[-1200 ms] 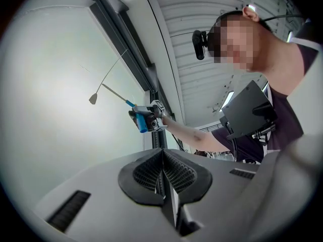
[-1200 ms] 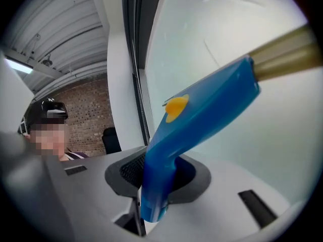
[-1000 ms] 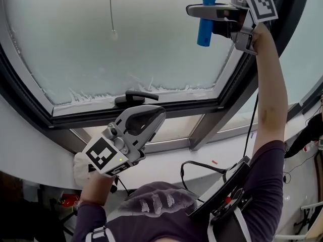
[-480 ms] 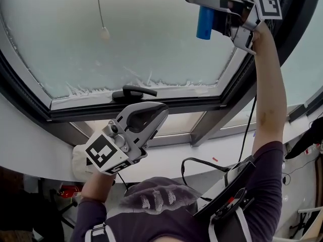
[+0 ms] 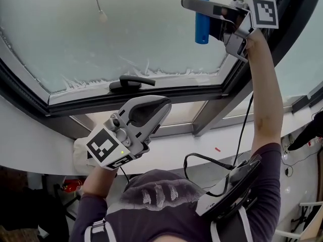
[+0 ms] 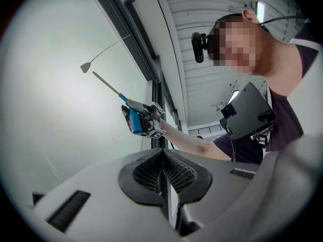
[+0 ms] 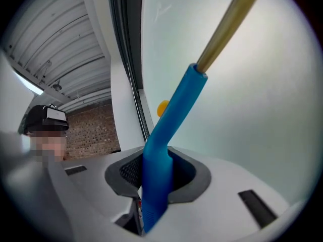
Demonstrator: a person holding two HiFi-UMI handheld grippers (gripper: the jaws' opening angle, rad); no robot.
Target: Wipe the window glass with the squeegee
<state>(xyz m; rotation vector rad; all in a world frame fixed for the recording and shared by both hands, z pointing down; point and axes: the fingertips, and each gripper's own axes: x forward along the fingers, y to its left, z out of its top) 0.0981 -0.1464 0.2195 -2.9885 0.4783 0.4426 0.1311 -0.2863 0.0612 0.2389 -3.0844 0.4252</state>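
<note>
Right gripper (image 5: 204, 9), raised at the far right, has its fingers clamped on the blue handle of the squeegee (image 5: 202, 28); the squeegee's head is out of view above. Judged against the cord knob (image 5: 102, 16), the handle sits lower on the window glass (image 5: 151, 34) than a second ago, so a downward stroke appears under way. White residue (image 5: 96, 79) along the pane's near edge remains unwiped. Left gripper (image 5: 160, 106) hangs near the window latch (image 5: 130, 83), fingers together, holding nothing.

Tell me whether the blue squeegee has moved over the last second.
Yes. The squeegee, clamped in the right hand-held gripper, has come down the glass toward the black window handle.
</note>
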